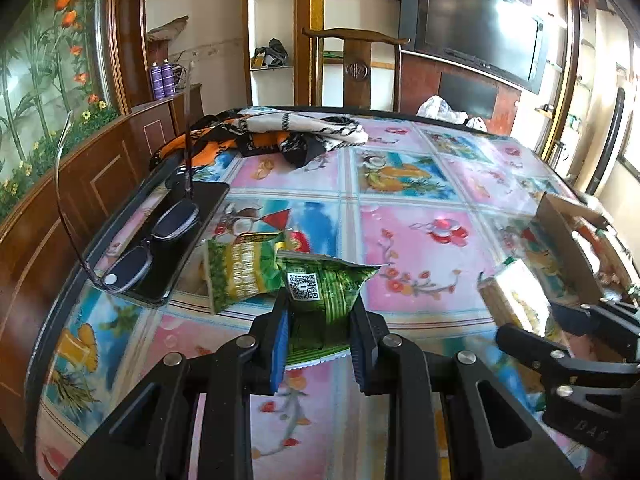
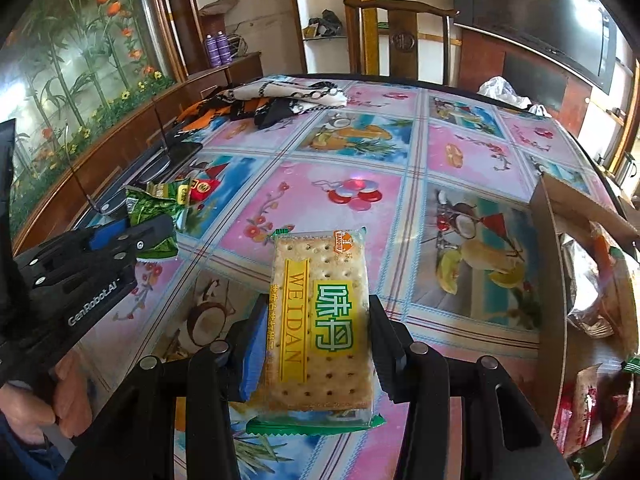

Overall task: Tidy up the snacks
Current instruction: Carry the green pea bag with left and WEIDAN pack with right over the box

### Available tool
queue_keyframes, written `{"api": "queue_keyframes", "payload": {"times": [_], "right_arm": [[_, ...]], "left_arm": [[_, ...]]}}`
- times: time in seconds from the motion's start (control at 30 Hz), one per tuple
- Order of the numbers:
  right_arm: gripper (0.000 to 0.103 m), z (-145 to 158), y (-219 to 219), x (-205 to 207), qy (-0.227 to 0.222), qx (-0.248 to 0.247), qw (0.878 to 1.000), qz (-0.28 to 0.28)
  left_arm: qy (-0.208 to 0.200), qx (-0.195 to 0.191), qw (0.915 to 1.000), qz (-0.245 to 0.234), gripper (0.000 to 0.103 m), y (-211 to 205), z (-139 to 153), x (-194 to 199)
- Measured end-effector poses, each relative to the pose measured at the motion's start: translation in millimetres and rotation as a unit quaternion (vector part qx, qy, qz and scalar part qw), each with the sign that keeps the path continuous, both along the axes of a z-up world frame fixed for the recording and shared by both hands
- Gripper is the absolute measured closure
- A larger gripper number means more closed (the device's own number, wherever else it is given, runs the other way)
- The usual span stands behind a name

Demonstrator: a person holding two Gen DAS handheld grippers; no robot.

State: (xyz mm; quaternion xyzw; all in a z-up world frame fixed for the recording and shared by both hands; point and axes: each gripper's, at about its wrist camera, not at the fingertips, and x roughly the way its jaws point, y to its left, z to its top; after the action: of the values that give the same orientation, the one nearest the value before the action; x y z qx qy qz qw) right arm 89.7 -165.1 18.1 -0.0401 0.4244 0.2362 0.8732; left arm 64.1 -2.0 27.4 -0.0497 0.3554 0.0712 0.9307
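Note:
My left gripper [image 1: 320, 332] is shut on a green snack packet with a QR code [image 1: 320, 296], held just above the table. A second green and yellow packet [image 1: 240, 272] lies beside it on the tablecloth. My right gripper [image 2: 318, 344] is shut on a cracker pack marked WEIDAN [image 2: 320, 316], raised over the table. The cracker pack also shows in the left wrist view [image 1: 516, 296], and the left gripper with its green packet [image 2: 154, 216] shows at the left of the right wrist view. A cardboard box [image 2: 552, 264] holding several snacks stands at the right.
Glasses [image 1: 160, 240] rest on a black tablet [image 1: 188, 248] at the table's left edge. A patterned scarf [image 1: 280, 132] lies at the far side, before a wooden chair [image 1: 356, 68]. A white plastic bag [image 1: 440, 110] sits at the far right edge.

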Motion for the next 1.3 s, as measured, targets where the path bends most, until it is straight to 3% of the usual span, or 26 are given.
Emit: {"api": "queue_keyframes", "payload": {"times": [0.43, 0.93, 1.3], "right_arm": [[0.053, 15.7, -22.0, 6.2, -0.030, -0.003, 0.999, -0.046], [0.053, 40.9, -80.8, 15.9, -0.038, 0.051, 0.992, -0.104], [0.054, 47.7, -130.9, 18.7, -0.038, 0.079, 0.985, -0.149]], "left_arm": [[-0.019, 0.009, 0.9993, -0.031, 0.078, -48.2, 7.5, -2.2], [-0.015, 0.003, 0.9980, -0.061, 0.078, -81.0, 6.4, -1.3], [-0.019, -0.005, 0.9944, -0.104, 0.078, -128.1, 8.3, -2.7]]}}
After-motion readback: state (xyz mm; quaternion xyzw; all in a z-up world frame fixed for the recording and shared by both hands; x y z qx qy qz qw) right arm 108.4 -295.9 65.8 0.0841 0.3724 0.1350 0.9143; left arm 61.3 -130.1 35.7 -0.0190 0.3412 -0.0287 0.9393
